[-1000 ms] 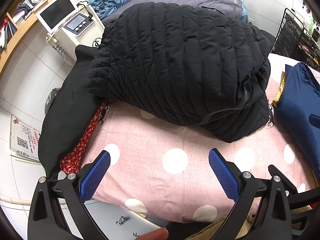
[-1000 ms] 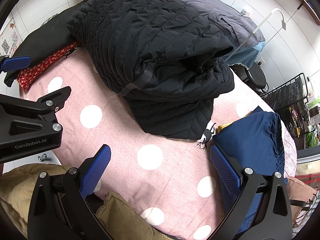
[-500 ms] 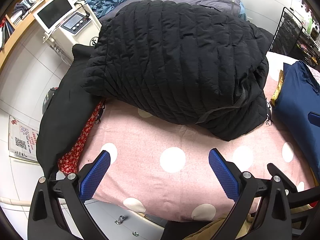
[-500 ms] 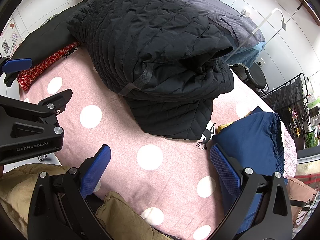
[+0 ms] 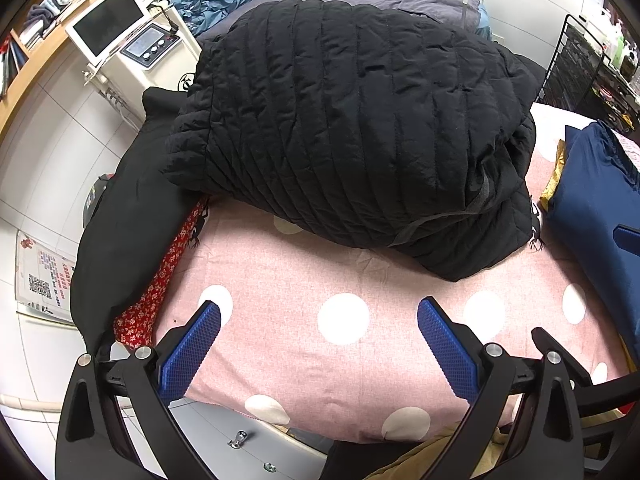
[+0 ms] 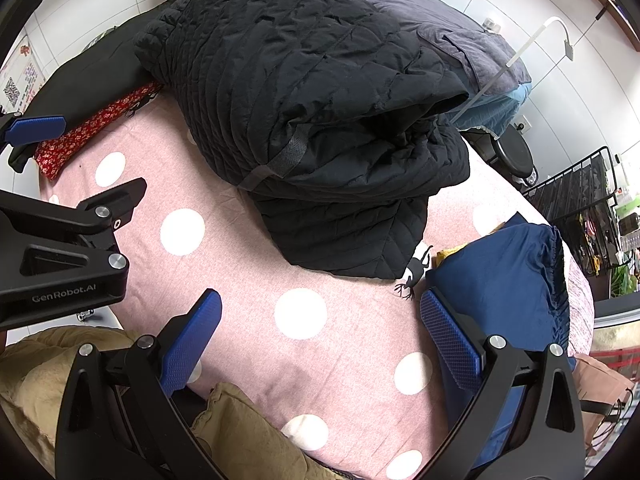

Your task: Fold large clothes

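Observation:
A black quilted jacket (image 5: 344,128) lies folded in a thick bundle on the pink polka-dot sheet (image 5: 312,344); the right wrist view shows its stacked layers (image 6: 320,112) from the side. My left gripper (image 5: 318,344) hovers open above the sheet's near edge, well short of the jacket, nothing between its blue pads. My right gripper (image 6: 320,340) is open too, over the sheet beside the jacket's near corner. The left gripper's body (image 6: 64,248) shows at the left of the right wrist view.
A folded navy garment (image 6: 500,280) lies right of the jacket. A black garment (image 5: 120,220) and red floral cloth (image 5: 160,280) run along the sheet's left edge. A tan padded garment (image 6: 240,432) sits at the near edge. A white machine with screen (image 5: 132,44) stands far left; a wire rack (image 5: 576,68) far right.
The left gripper has drawn back and risen slightly, so the jacket sits a little farther off. The right gripper and the jacket hold still. A fingertip at the bottom edge has gone.

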A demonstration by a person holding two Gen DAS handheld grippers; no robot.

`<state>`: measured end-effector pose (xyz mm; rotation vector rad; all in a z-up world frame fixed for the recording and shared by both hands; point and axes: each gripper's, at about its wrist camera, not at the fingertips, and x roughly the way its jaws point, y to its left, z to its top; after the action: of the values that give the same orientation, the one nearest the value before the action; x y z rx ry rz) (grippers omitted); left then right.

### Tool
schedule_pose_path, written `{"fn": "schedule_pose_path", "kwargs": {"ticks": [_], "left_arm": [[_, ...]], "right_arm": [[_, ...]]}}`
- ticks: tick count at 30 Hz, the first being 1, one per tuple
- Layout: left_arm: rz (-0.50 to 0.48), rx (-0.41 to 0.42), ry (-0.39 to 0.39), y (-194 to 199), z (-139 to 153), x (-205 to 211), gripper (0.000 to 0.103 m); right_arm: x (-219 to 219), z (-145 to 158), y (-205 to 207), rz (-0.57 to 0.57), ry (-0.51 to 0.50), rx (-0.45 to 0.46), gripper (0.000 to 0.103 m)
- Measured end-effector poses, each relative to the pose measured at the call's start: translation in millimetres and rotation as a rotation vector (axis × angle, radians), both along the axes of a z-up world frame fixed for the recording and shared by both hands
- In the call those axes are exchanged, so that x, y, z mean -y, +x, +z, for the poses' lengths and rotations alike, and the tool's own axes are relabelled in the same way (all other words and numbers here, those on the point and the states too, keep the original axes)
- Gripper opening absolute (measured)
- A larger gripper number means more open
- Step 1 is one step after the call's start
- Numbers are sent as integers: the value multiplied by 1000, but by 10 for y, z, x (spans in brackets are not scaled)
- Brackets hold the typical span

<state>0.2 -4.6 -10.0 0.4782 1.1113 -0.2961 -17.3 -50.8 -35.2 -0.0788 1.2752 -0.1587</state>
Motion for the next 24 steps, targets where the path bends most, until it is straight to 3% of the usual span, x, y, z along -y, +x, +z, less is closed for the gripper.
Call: {"fn": "schedule_pose_path", "kwargs": {"ticks": [24], "left_arm": [[-5,-1,-3,-14,2,8,97]], "right_arm": [[1,-2,2,0,1,-2,98]]}}
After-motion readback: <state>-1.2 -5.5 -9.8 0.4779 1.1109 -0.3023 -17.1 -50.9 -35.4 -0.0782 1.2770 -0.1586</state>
